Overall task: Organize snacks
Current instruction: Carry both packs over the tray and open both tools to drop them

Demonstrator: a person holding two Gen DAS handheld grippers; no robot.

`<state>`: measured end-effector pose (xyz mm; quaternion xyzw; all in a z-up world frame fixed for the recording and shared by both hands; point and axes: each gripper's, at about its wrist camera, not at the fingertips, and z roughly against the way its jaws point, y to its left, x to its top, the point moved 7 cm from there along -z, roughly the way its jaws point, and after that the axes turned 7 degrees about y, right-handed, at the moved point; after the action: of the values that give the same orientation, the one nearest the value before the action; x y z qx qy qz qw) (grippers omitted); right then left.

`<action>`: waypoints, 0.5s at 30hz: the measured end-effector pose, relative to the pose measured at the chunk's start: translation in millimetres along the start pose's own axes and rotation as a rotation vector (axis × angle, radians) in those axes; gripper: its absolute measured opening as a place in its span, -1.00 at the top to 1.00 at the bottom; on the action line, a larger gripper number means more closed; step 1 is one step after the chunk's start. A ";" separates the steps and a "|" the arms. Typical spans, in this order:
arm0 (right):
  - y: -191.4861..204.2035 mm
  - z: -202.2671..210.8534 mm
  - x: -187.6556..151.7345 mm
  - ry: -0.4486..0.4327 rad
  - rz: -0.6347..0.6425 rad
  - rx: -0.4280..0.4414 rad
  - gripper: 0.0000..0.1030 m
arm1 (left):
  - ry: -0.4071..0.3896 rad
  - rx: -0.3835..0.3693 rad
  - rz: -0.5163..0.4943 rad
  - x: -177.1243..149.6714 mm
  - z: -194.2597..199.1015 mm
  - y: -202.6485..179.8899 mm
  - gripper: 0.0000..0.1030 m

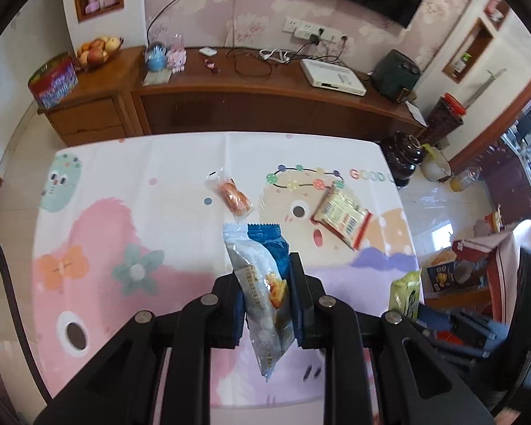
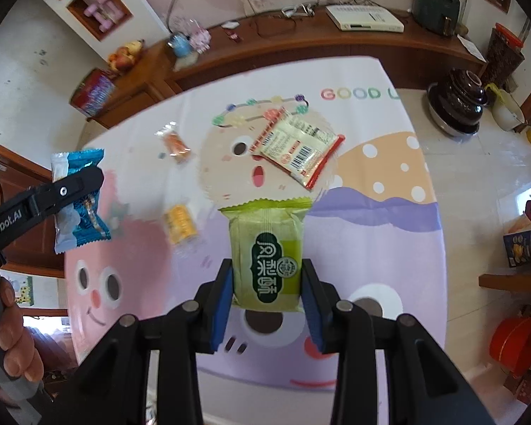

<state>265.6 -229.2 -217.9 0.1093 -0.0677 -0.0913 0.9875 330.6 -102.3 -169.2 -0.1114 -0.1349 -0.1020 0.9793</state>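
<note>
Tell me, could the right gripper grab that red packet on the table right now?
Probably not yet: the right gripper is shut on a green packet. The red packet itself lies uncovered on the table.

left gripper (image 1: 263,283): clamped on packet, pointing steeply down | right gripper (image 2: 267,283): clamped on packet, pointing steeply down
</note>
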 end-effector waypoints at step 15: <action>26.2 117.3 -93.5 -0.143 0.074 0.098 0.29 | -0.058 0.011 -0.084 -125.9 115.7 -20.2 0.63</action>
<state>160.8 -209.6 -109.1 0.1479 -0.1465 -0.0589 0.9763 179.3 -71.8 -92.9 -0.1033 -0.1685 -0.1388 0.9704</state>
